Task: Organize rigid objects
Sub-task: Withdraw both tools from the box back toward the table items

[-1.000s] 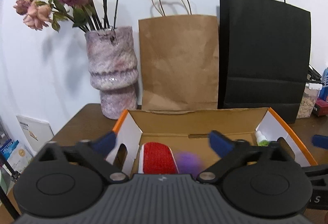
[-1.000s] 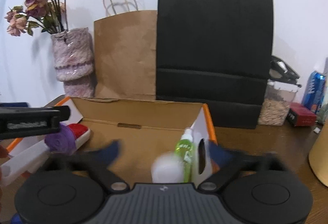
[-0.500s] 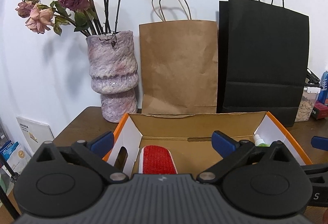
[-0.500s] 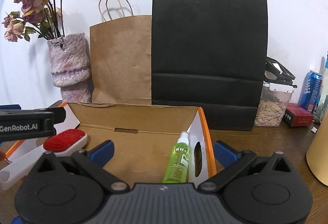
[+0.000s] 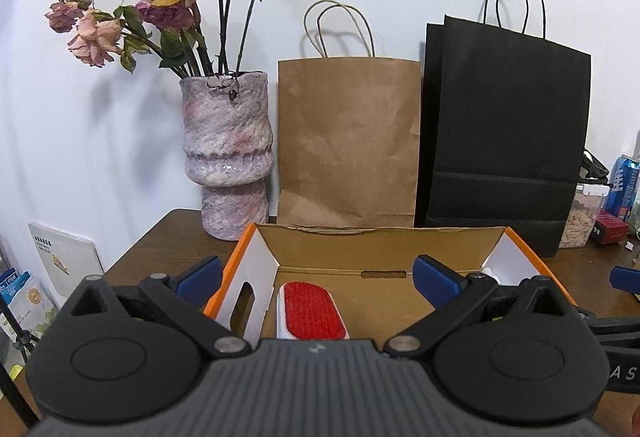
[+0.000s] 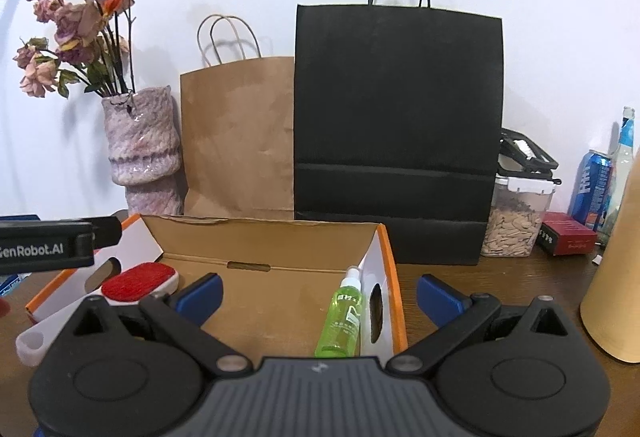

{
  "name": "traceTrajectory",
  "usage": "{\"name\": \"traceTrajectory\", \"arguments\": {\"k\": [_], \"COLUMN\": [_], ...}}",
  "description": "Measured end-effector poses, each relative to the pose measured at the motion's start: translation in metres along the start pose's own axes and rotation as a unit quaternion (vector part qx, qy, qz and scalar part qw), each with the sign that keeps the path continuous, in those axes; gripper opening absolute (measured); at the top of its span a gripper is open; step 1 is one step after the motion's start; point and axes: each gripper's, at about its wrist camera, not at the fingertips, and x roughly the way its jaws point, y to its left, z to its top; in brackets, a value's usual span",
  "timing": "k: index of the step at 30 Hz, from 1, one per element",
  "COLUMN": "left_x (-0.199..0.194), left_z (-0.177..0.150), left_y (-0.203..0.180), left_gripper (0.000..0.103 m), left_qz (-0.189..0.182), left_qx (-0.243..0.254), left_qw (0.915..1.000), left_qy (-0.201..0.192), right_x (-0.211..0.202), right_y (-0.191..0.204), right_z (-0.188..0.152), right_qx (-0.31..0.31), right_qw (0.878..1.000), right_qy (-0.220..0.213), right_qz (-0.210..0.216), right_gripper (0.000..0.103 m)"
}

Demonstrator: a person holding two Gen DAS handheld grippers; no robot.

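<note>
An open cardboard box with orange edges (image 5: 376, 245) (image 6: 390, 249) lies on the brown table. A white brush with a red pad (image 5: 312, 311) (image 6: 138, 283) lies at the box's left side. A green spray bottle (image 6: 342, 315) lies against the box's right wall. My left gripper (image 5: 318, 279) is open and empty above the box's left part. My right gripper (image 6: 318, 291) is open and empty above the box's right part. The left gripper's body also shows at the left of the right wrist view (image 6: 48, 247).
A pink vase of dried roses (image 5: 228, 153), a brown paper bag (image 5: 348, 137) and a black paper bag (image 5: 504, 133) stand behind the box. A seed jar (image 6: 516, 221), a red box (image 6: 566, 237) and a blue can (image 6: 592, 185) stand at the right.
A purple ball and a white ball that blurred in front of my grippers one second ago are out of sight. Both grippers have risen a little and stay open.
</note>
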Motion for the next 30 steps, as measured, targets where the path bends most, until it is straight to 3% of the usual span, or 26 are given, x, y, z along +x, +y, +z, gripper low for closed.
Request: {"name": "traceTrajectory", "arguments": {"k": [30], "left_x": [-0.081], "left_z": [-0.028], "left_y": [0.028], "left_gripper": [0.103], "left_qz": [-0.011], "left_qx": [-0.021], "left_qw": [0.9997], "left_qy": [0.007], "right_x": [-0.090], "right_y": [0.014], "right_z": [-0.030], "right_qx": [0.008], "right_qw": [1.000], "right_qy": [-0.013], "right_qz": [0.011], "right_gripper": [0.103]}}
